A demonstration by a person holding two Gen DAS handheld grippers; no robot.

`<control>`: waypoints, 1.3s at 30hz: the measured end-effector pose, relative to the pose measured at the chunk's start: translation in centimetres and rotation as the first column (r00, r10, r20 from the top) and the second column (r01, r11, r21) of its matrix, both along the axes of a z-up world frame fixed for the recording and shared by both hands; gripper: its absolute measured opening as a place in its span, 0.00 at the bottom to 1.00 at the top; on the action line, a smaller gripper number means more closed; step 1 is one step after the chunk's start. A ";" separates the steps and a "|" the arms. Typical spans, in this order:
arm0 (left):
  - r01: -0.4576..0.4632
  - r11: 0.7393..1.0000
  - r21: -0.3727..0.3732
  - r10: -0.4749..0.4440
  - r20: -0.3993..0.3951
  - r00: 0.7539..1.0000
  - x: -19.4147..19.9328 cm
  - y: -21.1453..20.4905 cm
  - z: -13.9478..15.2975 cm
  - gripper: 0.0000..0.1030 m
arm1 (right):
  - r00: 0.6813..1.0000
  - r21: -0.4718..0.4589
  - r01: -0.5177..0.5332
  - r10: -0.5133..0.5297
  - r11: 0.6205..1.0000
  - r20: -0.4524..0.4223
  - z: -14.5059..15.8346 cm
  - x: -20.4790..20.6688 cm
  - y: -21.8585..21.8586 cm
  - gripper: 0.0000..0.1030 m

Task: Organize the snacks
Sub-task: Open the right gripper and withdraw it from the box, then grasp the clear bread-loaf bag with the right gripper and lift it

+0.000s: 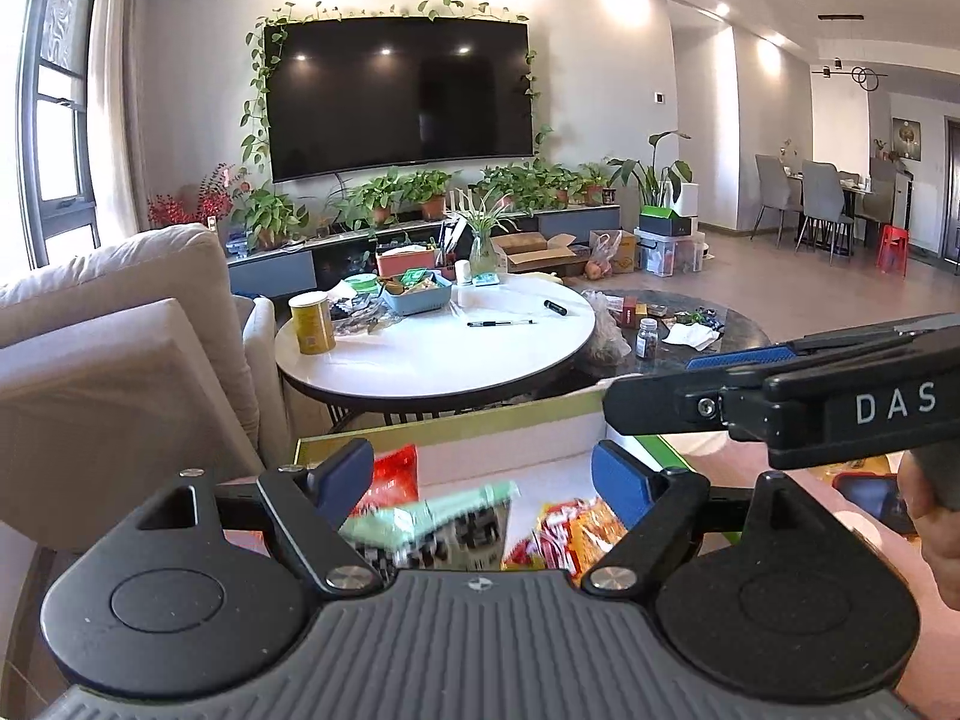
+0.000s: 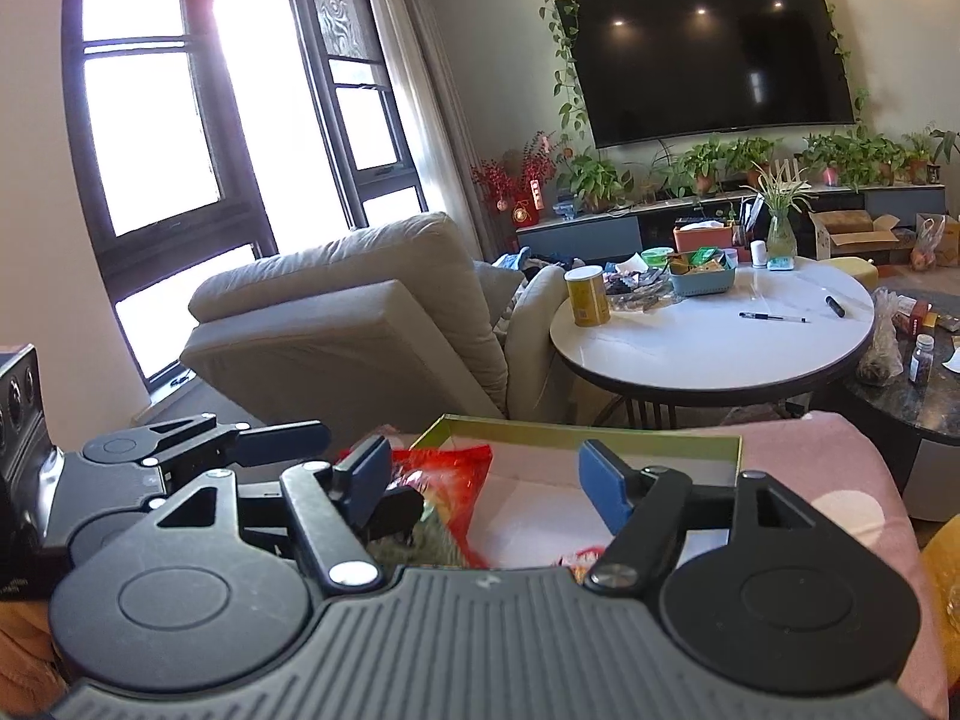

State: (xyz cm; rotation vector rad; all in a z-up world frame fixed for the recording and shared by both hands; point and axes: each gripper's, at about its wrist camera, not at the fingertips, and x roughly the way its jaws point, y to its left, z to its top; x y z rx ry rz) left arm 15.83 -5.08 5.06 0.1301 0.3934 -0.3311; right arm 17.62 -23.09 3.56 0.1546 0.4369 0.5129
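A shallow box with a green-gold rim (image 1: 456, 423) (image 2: 576, 427) and white floor lies just ahead of both grippers. It holds a red snack bag (image 1: 393, 474) (image 2: 450, 474), a blurred green-and-black packet (image 1: 444, 525) and orange-red packets (image 1: 570, 531). My left gripper (image 1: 483, 480) is open over the green packet, touching nothing. My right gripper (image 2: 483, 477) is open over the box, beside the red bag. The right gripper also shows from the side in the left wrist view (image 1: 780, 396), and the left one shows at the left of the right wrist view (image 2: 180, 456).
A round white table (image 1: 438, 354) (image 2: 714, 348) stands beyond the box with a yellow can (image 1: 312, 324), a blue snack basket (image 1: 417, 294), pens and a vase. A beige armchair (image 2: 354, 324) is at left, a dark low table (image 1: 678, 330) at right. The box sits on a pink cloth (image 2: 840, 468).
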 end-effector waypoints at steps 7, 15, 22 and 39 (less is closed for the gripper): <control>0.002 1.000 -0.022 -0.003 -0.044 0.999 -2.8 0.7 -1.8 0.77 | 0.999 -0.013 0.000 0.000 1.000 -0.034 -1.0 -2.0 -0.1 0.67; 0.029 0.997 -0.064 -0.037 -0.120 0.992 -6.0 1.1 -4.4 0.77 | 0.993 -0.026 0.020 -0.023 0.999 -0.112 -3.1 -5.0 -0.1 0.67; 0.055 0.997 -0.051 -0.063 -0.161 0.985 -8.1 0.4 -6.3 0.77 | 0.981 -0.038 0.061 -0.067 0.997 -0.185 -4.7 -7.0 0.1 0.67; 0.071 0.994 -0.081 -0.088 -0.239 0.967 -9.2 0.6 -8.3 0.66 | 0.954 -0.054 0.095 -0.106 0.994 -0.279 -7.2 -9.8 0.3 0.67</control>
